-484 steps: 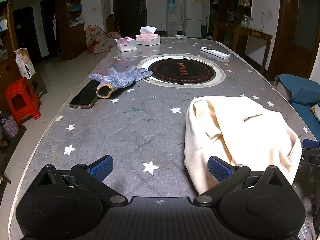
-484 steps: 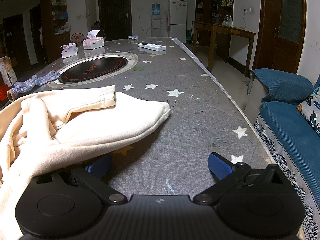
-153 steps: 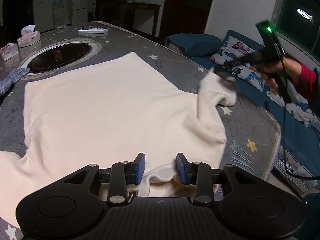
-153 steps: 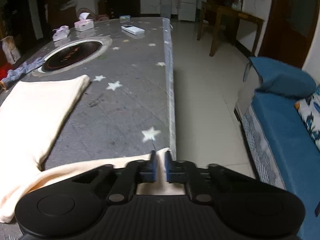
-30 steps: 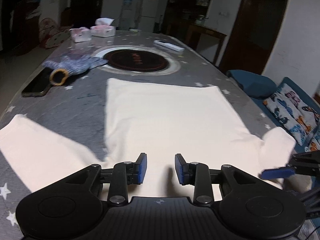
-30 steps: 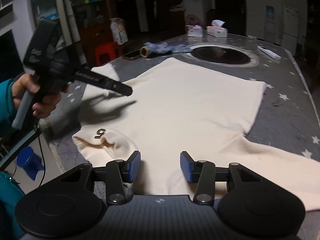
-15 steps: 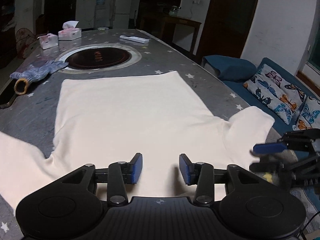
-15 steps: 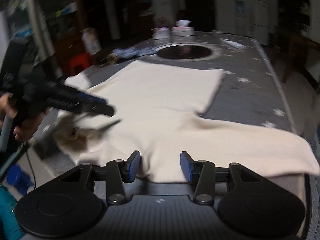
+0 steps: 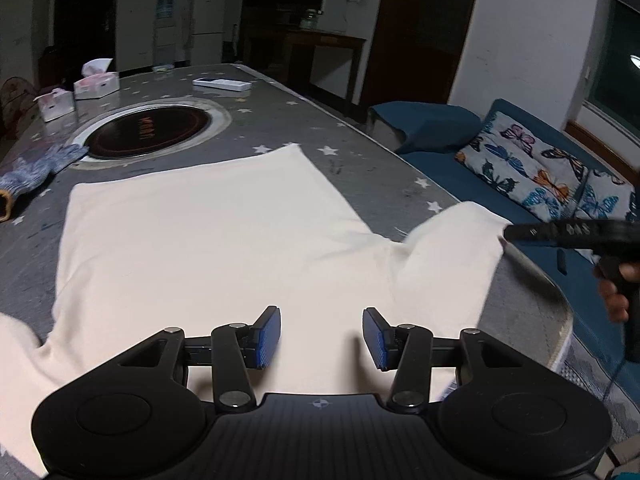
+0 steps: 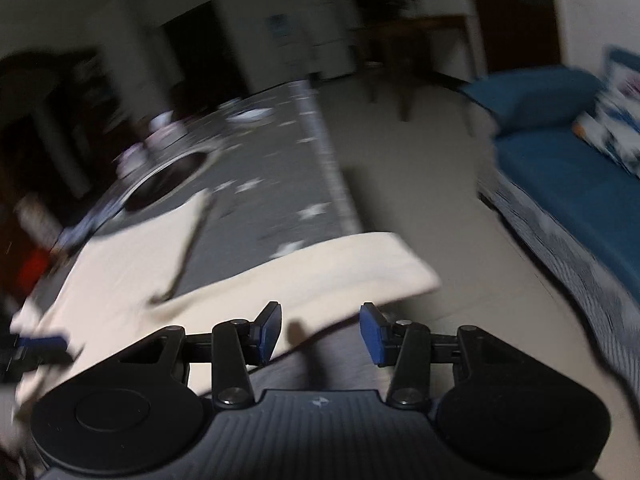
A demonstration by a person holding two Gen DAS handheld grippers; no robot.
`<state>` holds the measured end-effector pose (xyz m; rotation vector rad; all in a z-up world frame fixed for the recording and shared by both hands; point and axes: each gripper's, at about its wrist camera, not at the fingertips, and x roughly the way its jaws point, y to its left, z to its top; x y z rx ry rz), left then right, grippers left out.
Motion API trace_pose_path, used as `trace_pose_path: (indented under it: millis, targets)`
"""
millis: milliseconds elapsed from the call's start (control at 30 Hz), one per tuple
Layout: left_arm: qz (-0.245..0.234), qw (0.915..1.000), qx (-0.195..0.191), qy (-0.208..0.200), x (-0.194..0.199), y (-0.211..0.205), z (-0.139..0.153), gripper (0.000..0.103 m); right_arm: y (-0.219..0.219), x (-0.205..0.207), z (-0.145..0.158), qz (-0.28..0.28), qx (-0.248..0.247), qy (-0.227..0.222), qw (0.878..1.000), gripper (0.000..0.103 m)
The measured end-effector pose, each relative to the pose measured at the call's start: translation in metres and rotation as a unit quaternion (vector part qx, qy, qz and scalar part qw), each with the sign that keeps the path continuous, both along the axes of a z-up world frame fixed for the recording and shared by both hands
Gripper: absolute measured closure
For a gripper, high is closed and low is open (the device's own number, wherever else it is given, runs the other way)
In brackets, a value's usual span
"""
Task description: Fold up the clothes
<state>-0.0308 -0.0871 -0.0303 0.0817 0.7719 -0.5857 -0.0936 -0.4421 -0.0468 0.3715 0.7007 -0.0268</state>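
I see cream sweater [image 9: 208,240] flat under L gripper [image 9: 321,334], jaws just opened, nothing pinched; R gripper [image 10: 320,334] half-open, empty, by sleeve [image 10: 360,268].

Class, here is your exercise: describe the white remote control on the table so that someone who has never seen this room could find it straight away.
Start at the long grey star-patterned table and find the round black cooktop sunk into it. Just beyond the cooktop, towards the far end, lies the remote control. It is a flat, slim white bar, unlike the boxy pink-and-white tissue boxes further left.
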Motion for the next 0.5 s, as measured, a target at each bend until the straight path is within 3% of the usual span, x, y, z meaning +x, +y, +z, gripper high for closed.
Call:
trace_pose_path:
  millis: [133,300,367,467,500]
  targets:
    - [-0.010,0.9999,0.006,0.004,-0.001,-0.007,-0.003,0.054,-0.032,0.005,-0.017,-0.062,0.073,0.004,0.995,0.059]
    - [-0.018,0.9998,0.010,0.007,-0.001,-0.014,-0.005,0.054,-0.050,0.013,-0.038,-0.098,0.153,0.002,0.983,0.061]
    - [-0.020,0.9997,0.012,0.008,-0.002,-0.016,-0.005,0.053,-0.055,0.014,-0.044,-0.104,0.173,-0.002,0.979,0.081]
    - [-0.022,0.9996,0.016,0.009,-0.002,-0.018,-0.006,0.051,-0.059,0.013,-0.046,-0.104,0.191,-0.014,0.976,0.098]
    - [-0.022,0.9996,0.017,0.009,-0.001,-0.019,-0.007,0.051,-0.058,0.012,-0.044,-0.103,0.188,-0.019,0.977,0.098]
